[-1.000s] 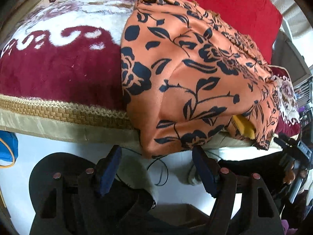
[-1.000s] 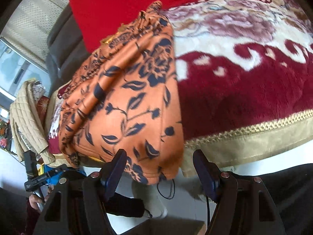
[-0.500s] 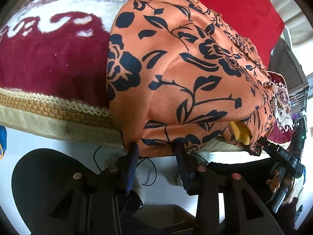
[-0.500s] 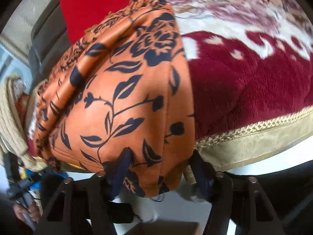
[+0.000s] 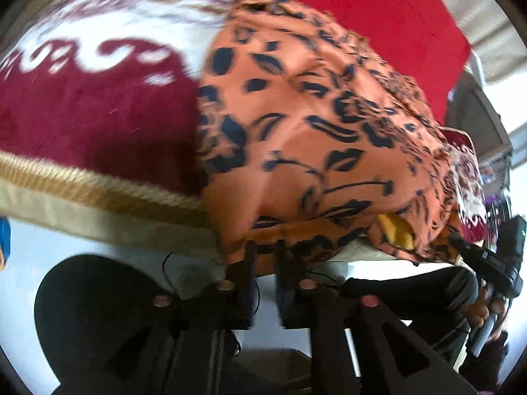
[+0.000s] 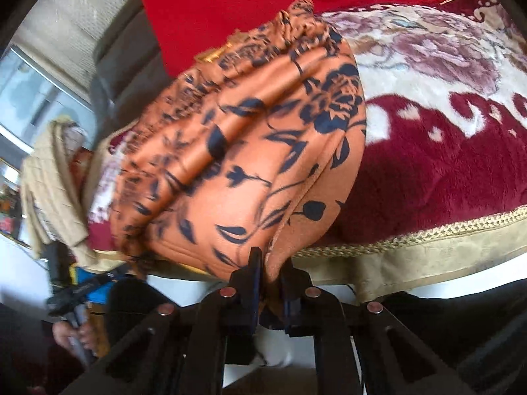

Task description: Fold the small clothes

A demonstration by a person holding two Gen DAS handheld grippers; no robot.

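Note:
An orange garment (image 5: 313,125) with a dark floral print lies bunched over the near edge of a maroon and cream blanket (image 5: 82,115). My left gripper (image 5: 265,256) is at its near hem, its jaws closing with the fabric pinched between them. In the right wrist view the same garment (image 6: 263,151) is gathered into folds, and my right gripper (image 6: 271,266) is shut on the hem at its lower right corner. A yellow piece (image 5: 395,228) peeks out from under the cloth.
A red cushion (image 5: 378,26) lies behind the garment. The blanket's gold braided border (image 6: 428,230) runs along the near edge above a white floor. A beige quilted garment (image 6: 49,177) hangs at the left. A hand (image 6: 66,332) shows low on the left.
Both grippers went from wide open in front of the hem to closed on it. The right one has drawn the cloth up, bunching it into folds.

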